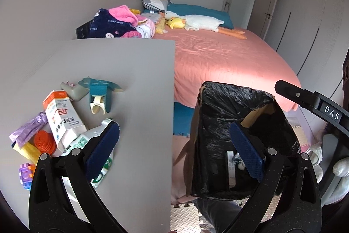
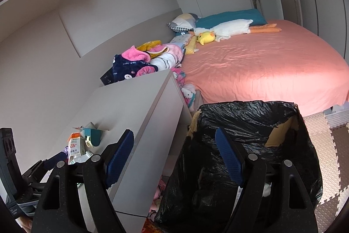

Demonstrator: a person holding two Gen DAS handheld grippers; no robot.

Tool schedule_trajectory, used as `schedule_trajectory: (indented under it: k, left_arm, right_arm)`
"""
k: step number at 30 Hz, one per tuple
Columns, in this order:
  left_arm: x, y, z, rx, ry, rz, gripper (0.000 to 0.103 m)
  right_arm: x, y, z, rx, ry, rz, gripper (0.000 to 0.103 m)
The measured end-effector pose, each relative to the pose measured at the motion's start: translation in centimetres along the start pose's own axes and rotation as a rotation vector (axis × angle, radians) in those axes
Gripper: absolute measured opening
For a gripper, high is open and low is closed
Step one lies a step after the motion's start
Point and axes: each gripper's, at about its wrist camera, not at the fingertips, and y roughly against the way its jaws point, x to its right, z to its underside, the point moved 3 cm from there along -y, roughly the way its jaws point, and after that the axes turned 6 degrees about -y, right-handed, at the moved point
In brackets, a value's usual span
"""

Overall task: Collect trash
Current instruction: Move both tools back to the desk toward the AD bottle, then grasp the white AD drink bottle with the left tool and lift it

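At the far left of the grey table, a cluster of litter is seen: a purple crumpled wrapper, an orange ribbed cap and a purple-and-orange block toy. Beside them, an orange-and-white carton is laid flat, its long axis running from the table's near-left edge toward the wall, with the orange end pointed away from the camera. A green-and-white packet is partly hidden behind the left finger pad. A teal tape dispenser is set farther back.

The left gripper is held wide open, with nothing between its 2 pads; it straddles the table edge and the bin. To the right, a cardboard bin lined with a black bag is stood on the floor just beside the table, with some discarded items lying inside. The right gripper is likewise spread wide and empty, above the same gap. A pink bed is seen behind.
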Motion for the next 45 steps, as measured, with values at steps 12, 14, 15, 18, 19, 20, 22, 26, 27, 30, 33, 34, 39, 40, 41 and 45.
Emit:
schedule_trajectory:
  k: [12,14,15,18,19,20,22,26,27,30,33,34,39,40,41,45]
  left_arm:
    - [-5.6,0.2,2.9,-0.050,0.029,-0.107,0.097]
    - [-6.5,-0.2,3.3,-0.069,0.035,-0.119,0.097]
    - [-6.8,-0.4,3.6,-0.080,0.036,-0.126,0.097]
    - [-7.7,-1.4,4.4,-0.121,0.033,-0.145,0.097]
    - [-7.8,-1.8,4.6,-0.136,0.028,-0.150,0.097]
    - [-8.0,-2.1,4.8,-0.147,0.023,-0.155,0.097]
    - [-8.2,-2.7,5.1,-0.163,0.010,-0.167,0.097]
    - [-8.5,-3.3,5.4,-0.176,-0.021,-0.197,0.097]
    - [-8.6,-3.4,5.5,-0.178,-0.023,-0.202,0.097]
    - [-9.1,-3.9,5.7,-0.191,-0.027,-0.224,0.088]
    - [-9.4,-4.5,6.3,-0.221,-0.042,-0.235,0.085]
    - [-9.4,-4.6,6.4,-0.223,-0.053,-0.243,0.085]
    - [-9.7,-4.5,6.8,-0.213,-0.050,-0.235,0.084]
    - [-9.8,-4.5,6.8,-0.213,-0.045,-0.233,0.083]
    - [-9.9,-4.5,6.7,-0.214,-0.034,-0.235,0.081]
    - [-10.5,-3.4,5.9,-0.182,0.042,-0.193,0.077]
  right_arm:
    - [-4.6,-2.6,2.2,-0.061,0.066,-0.044,0.078]
    - [-5.3,-3.1,2.6,-0.074,0.078,-0.050,0.078]
    - [-5.7,-3.4,2.8,-0.082,0.085,-0.052,0.078]
    - [-6.4,-4.0,3.3,-0.098,0.097,-0.058,0.078]
    - [-6.6,-4.3,3.4,-0.103,0.100,-0.059,0.078]
    - [-6.8,-4.4,3.6,-0.107,0.101,-0.060,0.078]
    - [-7.1,-4.9,3.8,-0.116,0.104,-0.061,0.078]
    - [-7.5,-5.6,4.3,-0.133,0.111,-0.062,0.078]
    - [-7.6,-5.7,4.4,-0.137,0.113,-0.061,0.078]
    - [-7.8,-6.2,4.7,-0.149,0.116,-0.062,0.078]
    - [-7.8,-6.4,4.8,-0.155,0.116,-0.063,0.078]
    - [-7.7,-6.5,4.8,-0.156,0.115,-0.062,0.078]
    - [-7.6,-6.6,4.9,-0.159,0.110,-0.060,0.078]
    - [-7.6,-6.6,4.9,-0.159,0.110,-0.060,0.078]
    - [-7.6,-6.6,4.9,-0.159,0.111,-0.060,0.078]
    - [-7.6,-6.6,4.9,-0.156,0.113,-0.062,0.078]
